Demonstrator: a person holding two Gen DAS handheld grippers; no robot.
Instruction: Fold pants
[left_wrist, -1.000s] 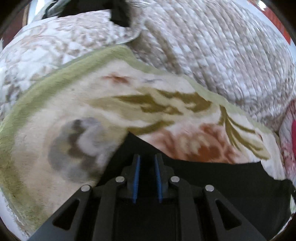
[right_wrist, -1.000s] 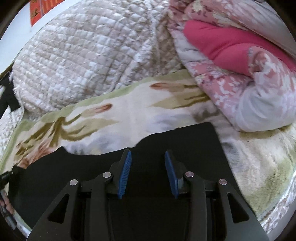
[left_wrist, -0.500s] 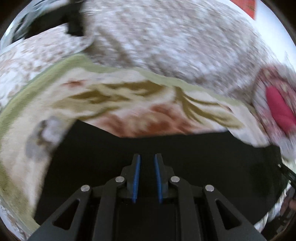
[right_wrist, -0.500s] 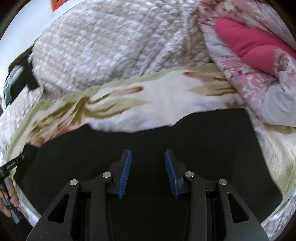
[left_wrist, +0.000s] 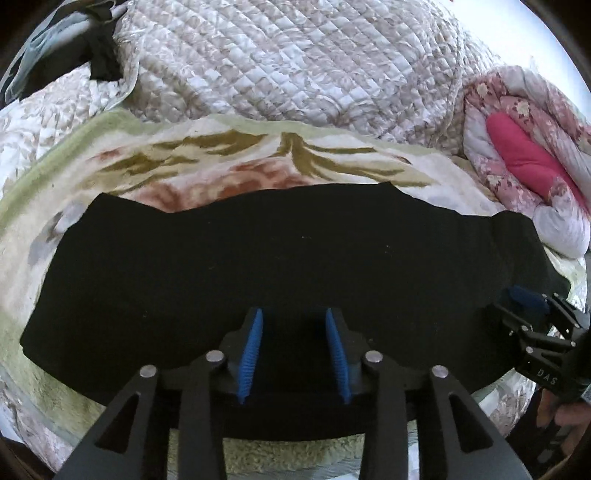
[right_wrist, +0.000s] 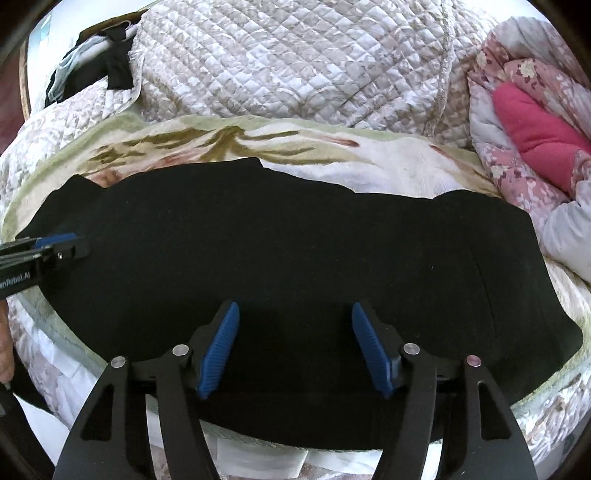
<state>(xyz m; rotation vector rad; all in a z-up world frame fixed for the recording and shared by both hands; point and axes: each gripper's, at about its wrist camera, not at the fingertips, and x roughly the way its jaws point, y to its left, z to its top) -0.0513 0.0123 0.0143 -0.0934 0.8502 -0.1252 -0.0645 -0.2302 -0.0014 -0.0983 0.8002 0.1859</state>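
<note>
— Both grippers sit farther back from the cloth than a second ago, so the black pants (left_wrist: 258, 266) now show almost whole where only a corner was in view before. The left gripper (left_wrist: 293, 354), narrow a second ago with its blue pads close together, now stands with its jaws parted and nothing between them.

— And the right gripper (right_wrist: 293, 350)?

— Wider than before too, jaws well apart, empty. From the left wrist view it shows at the pants' right end (left_wrist: 532, 306), just over the black cloth; whether it touches there I cannot tell.

— Where do the pants lie?

— Spread in one long dark band across the floral fleece blanket (left_wrist: 229, 162), running left to right. Behind them the quilted bedspread (right_wrist: 295, 66) is heaped up, and a pink flowered duvet (right_wrist: 524, 122) is bundled at the right, near that end of the pants but apart from it. Some dark clothing (right_wrist: 118, 66) lies at the far left corner, well away.

— So what does the change mean for the fold?

— My reading is that a laying-out step has ended: the cloth is let go and lies fairly flat, with a slightly ragged far edge. The band looks narrow enough that the legs may already lie one on the other, though the black cloth hides any seam. Next would be taking one end and carrying it over the other.

— Any risk?

— The fleece may drag at the cloth and bunch the lower layer.
</note>
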